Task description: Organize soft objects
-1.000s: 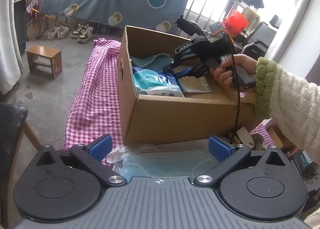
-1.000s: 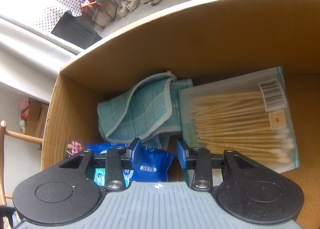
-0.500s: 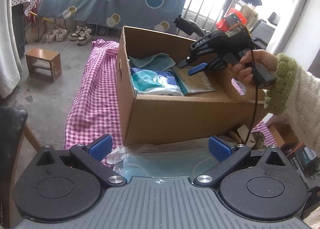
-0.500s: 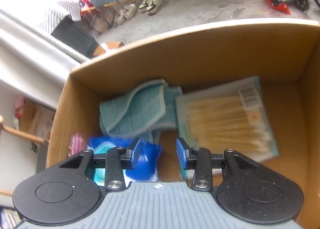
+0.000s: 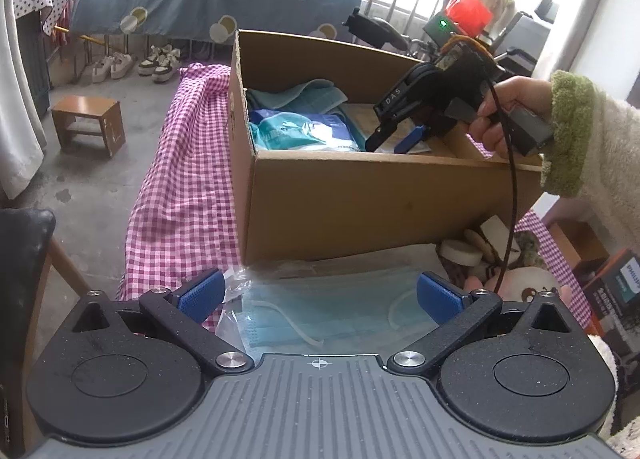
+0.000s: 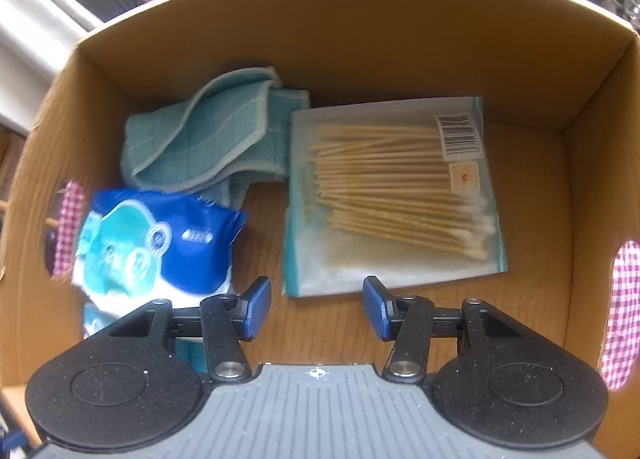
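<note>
Since 1 s ago: right gripper (image 6: 316, 305) has widened its fingers from a narrow gap to a clear spread and pulled back over the cardboard box (image 5: 360, 203); cotton swab pack (image 6: 394, 195) now lies free on the box floor, nothing between the fingers. Left gripper (image 5: 318, 297) unchanged in pose, fingers spread wide, holding nothing.

Box contents, right wrist view: teal cloth (image 6: 208, 139) at 11 o'clock from the right fingers, blue wipes pack (image 6: 160, 239) at 9 o'clock, swab pack at 12–1 o'clock.

Items outside the box: bagged face masks (image 5: 320, 315) on the tabletop, just ahead of and between the left fingers, at 12 o'clock, against the box's near wall. Bag's long axis runs 9-to-3, i.e. across the finger gap. Plush toy (image 5: 516, 283) and other small items at 2 o'clock, partly hidden.

Judgement: mask bag likely next; left gripper is far nearer. Thin slippery plastic, lying flat — fingers may skate over it or catch film only.
</note>
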{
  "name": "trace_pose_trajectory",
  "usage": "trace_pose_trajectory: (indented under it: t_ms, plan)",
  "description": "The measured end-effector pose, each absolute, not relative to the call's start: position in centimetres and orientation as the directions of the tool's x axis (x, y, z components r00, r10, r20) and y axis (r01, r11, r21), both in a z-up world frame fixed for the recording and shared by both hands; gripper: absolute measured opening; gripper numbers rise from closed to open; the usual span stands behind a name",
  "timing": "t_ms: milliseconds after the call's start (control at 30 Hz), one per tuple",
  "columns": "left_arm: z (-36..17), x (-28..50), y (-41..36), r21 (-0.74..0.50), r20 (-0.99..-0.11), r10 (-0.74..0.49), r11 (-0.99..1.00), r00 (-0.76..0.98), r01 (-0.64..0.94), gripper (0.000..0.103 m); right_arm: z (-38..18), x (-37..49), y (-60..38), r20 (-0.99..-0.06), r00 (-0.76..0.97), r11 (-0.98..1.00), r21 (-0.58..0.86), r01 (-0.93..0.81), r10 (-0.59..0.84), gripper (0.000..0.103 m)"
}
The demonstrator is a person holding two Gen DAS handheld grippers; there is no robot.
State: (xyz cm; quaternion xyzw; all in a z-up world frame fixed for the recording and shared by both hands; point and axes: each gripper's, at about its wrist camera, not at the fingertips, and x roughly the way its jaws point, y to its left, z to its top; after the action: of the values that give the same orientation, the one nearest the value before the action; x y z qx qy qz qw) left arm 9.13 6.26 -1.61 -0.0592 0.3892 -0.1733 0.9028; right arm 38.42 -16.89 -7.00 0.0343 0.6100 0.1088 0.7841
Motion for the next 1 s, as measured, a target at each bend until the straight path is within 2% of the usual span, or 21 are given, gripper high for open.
trace_pose_trajectory:
  t_ms: [667,800,900,1000]
  plan:
    - [-1.7,8.9,5.1,-0.182,-0.69,-0.34,0.936,0.638,0.302,0.103,-6.1,38.8,-17.5,-0.913,0.276,0.953,0.282,-0.11,0.302,0.054]
    - [-1.5,8.6,5.1,-0.187,-0.684,-0.345,0.935,0.643,0.302,0.103,-3.3,36.6,-18.2,-0.887,0.313,0.94,0.309,-0.141,0.339,0.055]
    - [-1.2,8.2,5.2,-0.19,-0.673,-0.349,0.934,0.652,0.304,0.103,-0.5,34.2,-18.7,-0.852,0.364,0.927,0.336,-0.169,0.375,0.062]
    - [-0.7,7.7,5.1,-0.182,-0.661,-0.347,0.934,0.665,0.307,0.103,2.8,31.0,-19.0,-0.805,0.427,0.911,0.353,-0.212,0.411,0.064]
